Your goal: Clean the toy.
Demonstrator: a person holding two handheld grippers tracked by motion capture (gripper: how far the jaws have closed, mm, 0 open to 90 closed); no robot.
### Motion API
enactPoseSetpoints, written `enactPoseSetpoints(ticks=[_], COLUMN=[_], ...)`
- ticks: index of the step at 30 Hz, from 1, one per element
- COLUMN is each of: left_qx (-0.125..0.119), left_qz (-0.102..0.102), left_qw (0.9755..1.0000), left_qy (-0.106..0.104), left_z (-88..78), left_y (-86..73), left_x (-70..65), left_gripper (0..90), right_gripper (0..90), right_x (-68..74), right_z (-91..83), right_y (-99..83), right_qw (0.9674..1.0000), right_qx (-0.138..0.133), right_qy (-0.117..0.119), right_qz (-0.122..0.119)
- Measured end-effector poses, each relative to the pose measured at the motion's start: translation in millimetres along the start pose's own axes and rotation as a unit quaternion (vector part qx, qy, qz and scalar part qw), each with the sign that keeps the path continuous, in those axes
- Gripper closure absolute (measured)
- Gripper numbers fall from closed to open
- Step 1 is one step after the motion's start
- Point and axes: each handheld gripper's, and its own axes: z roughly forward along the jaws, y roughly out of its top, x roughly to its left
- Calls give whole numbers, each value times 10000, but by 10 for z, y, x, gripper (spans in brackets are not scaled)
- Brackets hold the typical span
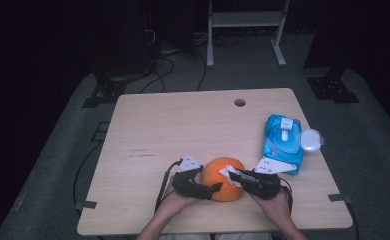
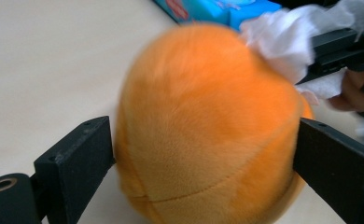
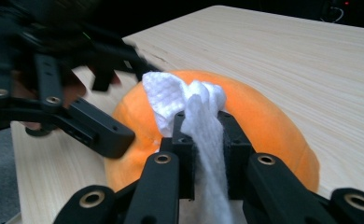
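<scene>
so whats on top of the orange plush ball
A white wipe lies on the orange plush ball, pinched in the right hand-held gripper. The fabric beneath the wipe is covered.

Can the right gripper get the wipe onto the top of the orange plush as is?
Probably yes. The right gripper pinches the wipe right on the plush; the left gripper grips its sides, leaving the top free.

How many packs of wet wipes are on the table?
1. The blue wipes pack lies near the table's right edge, its white lid flipped open, just behind the right gripper. No other pack can be seen.
</scene>
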Motion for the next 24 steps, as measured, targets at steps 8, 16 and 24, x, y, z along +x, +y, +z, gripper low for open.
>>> enactPoseSetpoints(ticks=[8,16,24], left_qx=[-350,-196,-201], left_qz=[1788,1897,1969], left_qw=[9807,9779,9776], left_qy=[708,857,716], left_z=[-189,-102,-66], left_y=[120,75,44], left_x=[-253,-294,-315], left_gripper=[301,259,247], right_gripper=[785,786,787], right_x=[178,171,346], right_z=[-14,18,86], right_y=[153,89,187], right_qw=[9991,9994,9972], right_qx=[-319,-198,-118], right_qy=[108,-157,-82], right_qz=[-244,-247,-727])
